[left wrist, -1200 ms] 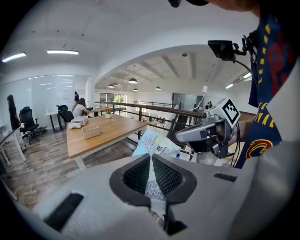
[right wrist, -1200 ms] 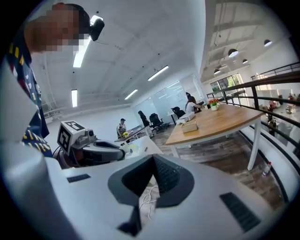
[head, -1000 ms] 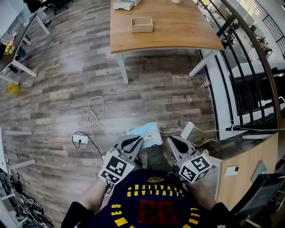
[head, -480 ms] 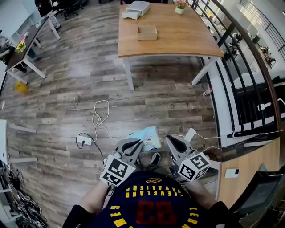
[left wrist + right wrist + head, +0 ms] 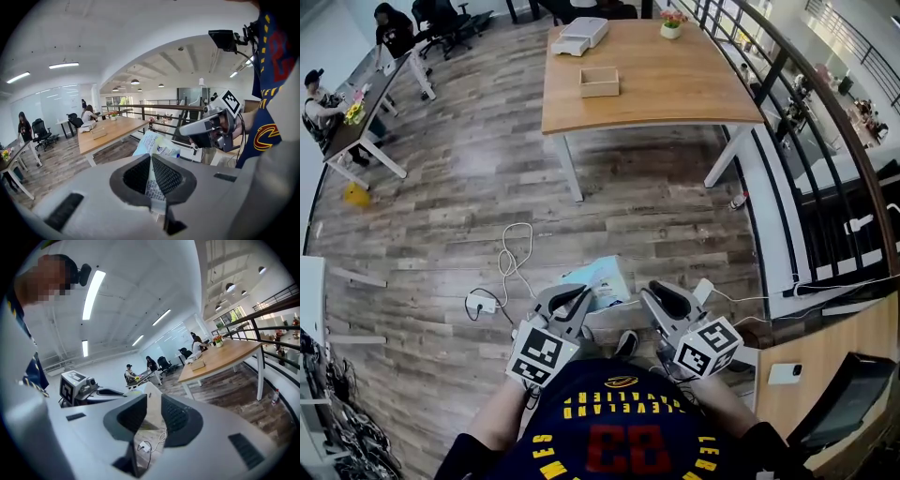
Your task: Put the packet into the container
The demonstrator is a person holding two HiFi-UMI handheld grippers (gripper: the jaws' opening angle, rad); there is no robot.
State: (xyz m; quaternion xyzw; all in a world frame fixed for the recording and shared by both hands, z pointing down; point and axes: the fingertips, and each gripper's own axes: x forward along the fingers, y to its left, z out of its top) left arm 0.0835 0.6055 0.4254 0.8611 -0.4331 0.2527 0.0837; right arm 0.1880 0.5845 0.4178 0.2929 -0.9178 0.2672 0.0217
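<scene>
**Packet held at the body, container far off on the table**

- Left tool (image 5: 151, 161): closed tight on the near end of the packet (image 5: 602, 281), with printed film pinched between the dark ribbed pads. Pale blue and white upper part of the packet fanned out beyond the tips.
- Right tool (image 5: 153, 404): parted by a narrow gap and holding nothing. Only wooden floor (image 5: 469, 187) and a white cable (image 5: 514, 251) visible through the gap. Set just right of the packet, not touching it as far as the head view shows.
- Packet: lifted above the floor, close in front of the person's dark shirt (image 5: 619, 431), between the two tools and gripped by the left one alone.
- Container (image 5: 599, 82): small open wooden box, upright on the left half of the table (image 5: 675, 84). Far from both tools and well apart from the packet.
- Also on the table: a white boxy object (image 5: 579, 35) at the far left corner and a small flower pot (image 5: 672, 23) on the far edge.
- On the floor: a white power strip (image 5: 480, 304) near left of the left tool, at the end of the looped cable.
</scene>
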